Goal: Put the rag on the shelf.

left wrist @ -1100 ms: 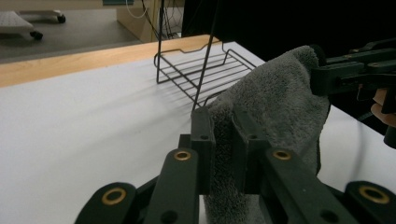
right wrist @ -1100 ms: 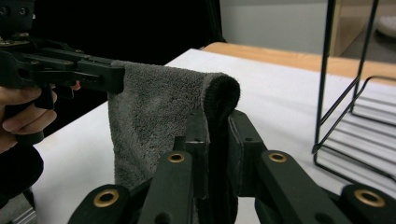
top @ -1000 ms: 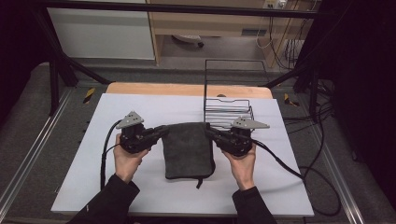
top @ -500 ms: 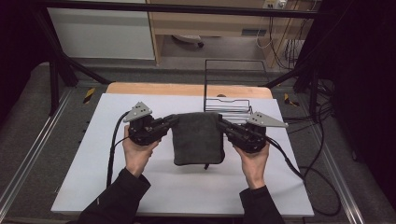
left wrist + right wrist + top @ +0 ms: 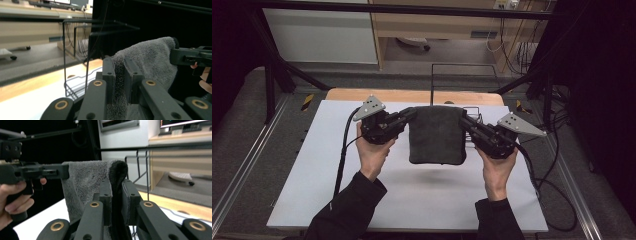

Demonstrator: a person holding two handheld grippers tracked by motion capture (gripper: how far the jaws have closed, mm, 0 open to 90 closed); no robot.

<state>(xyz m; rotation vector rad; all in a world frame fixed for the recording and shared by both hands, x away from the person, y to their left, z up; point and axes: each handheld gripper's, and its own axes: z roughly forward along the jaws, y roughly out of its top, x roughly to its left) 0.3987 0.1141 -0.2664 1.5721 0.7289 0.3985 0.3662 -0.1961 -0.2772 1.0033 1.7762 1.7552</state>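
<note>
A dark grey folded towel (image 5: pixel 435 134) hangs in the air above the white table (image 5: pixel 327 170), held by its two top corners. My left gripper (image 5: pixel 411 114) is shut on the towel's upper left corner. My right gripper (image 5: pixel 463 121) is shut on the upper right corner. In the left gripper view the towel (image 5: pixel 147 60) is pinched between the black jaws, with the other gripper (image 5: pixel 192 56) at its far edge. From the right gripper view the towel's folded edge (image 5: pixel 117 173) sits clamped in the jaws, and the other gripper (image 5: pixel 32 173) shows at the left.
A black wire rack (image 5: pixel 457 75) stands on the table just behind the towel, also seen as the rack (image 5: pixel 75 50) in the left gripper view. A wooden strip (image 5: pixel 362 95) runs along the table's far edge. Cables (image 5: pixel 542 175) trail at the right.
Both grippers have lifted the towel off the table and carried it away from the person, toward the wire rack. It lay on the table a second ago and now hangs free.
</note>
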